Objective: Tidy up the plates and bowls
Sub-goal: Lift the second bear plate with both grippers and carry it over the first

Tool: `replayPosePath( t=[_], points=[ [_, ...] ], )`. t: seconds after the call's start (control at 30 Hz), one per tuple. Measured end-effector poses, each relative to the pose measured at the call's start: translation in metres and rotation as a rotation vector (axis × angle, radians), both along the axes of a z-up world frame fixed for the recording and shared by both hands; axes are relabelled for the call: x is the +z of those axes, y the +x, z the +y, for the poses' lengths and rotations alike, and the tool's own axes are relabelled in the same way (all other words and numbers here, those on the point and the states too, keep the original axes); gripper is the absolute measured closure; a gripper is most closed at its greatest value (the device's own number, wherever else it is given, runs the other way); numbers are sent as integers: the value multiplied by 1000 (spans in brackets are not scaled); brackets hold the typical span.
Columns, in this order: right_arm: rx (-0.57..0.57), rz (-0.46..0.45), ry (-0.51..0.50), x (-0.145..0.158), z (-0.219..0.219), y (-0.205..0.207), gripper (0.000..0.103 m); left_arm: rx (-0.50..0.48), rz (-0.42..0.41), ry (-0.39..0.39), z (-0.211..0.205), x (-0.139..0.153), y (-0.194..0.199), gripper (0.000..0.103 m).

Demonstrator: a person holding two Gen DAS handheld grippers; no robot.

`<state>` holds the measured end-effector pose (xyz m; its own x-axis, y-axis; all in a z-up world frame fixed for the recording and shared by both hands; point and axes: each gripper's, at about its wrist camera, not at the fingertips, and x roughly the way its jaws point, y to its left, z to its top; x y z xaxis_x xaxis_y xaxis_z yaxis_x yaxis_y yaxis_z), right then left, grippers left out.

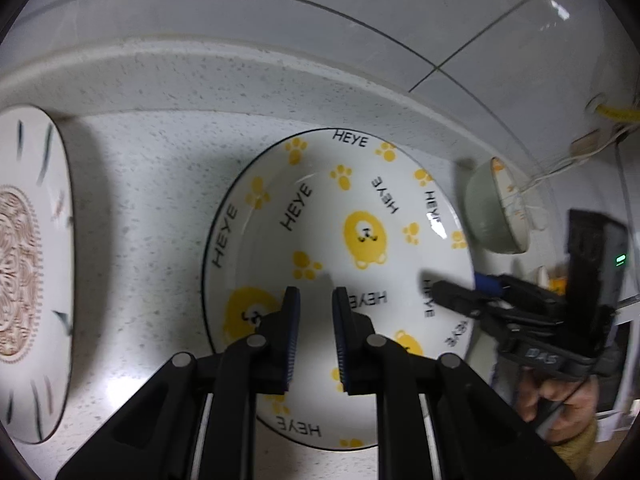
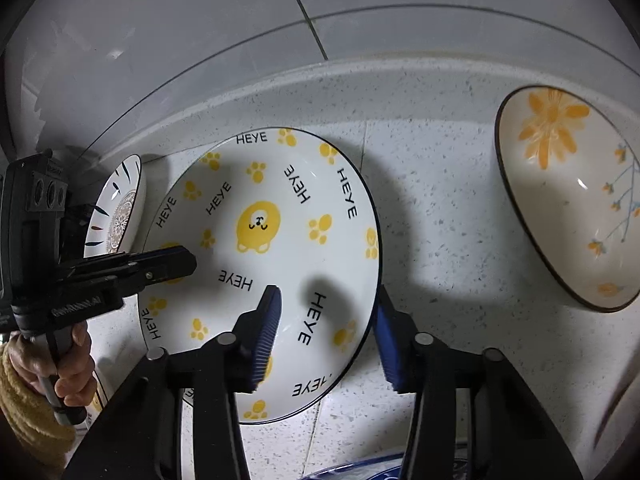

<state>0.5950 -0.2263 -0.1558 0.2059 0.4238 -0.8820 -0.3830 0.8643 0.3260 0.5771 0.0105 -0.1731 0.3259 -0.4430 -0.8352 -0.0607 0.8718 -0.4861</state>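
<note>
Straddling the bear plate's rim, my right gripper stands wide, nothing held; I should seat one pad inside before closing. My left gripper hovers narrowly parted, empty, above it. Beyond, the flower bowl waits on the counter.

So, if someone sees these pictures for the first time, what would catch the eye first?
Most striking is the white HEYE plate with yellow bears and paw prints, lying on the speckled counter in the middle of both views. The right gripper stands open astride its right rim, one finger inside and one outside, while the left gripper hovers over it, slightly open. A bowl with an orange flower sits to the right, apart from the plate.
</note>
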Motion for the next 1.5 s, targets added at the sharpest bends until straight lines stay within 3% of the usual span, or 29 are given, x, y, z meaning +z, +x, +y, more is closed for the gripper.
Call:
replayPosePath(
  t=[0.33,0.93,1.03,1.17,1.5],
  points=[
    [-4,0,-10,-8,-1,4,83,9,8,-46,12,0,2,87],
    [-6,-4,-16,-9,0,5,82,54,-15,8,41,27,-24,87],
    [-5,-4,-17,-9,-1,5,82,62,-31,50,43,31,-26,87],
    [-5,-5,-16,-10,1,5,82,52,7,76,39,19,-21,77],
    [4,-9,-15,-10,2,5,82,54,65,-28,35,-8,-5,77]
  ],
)
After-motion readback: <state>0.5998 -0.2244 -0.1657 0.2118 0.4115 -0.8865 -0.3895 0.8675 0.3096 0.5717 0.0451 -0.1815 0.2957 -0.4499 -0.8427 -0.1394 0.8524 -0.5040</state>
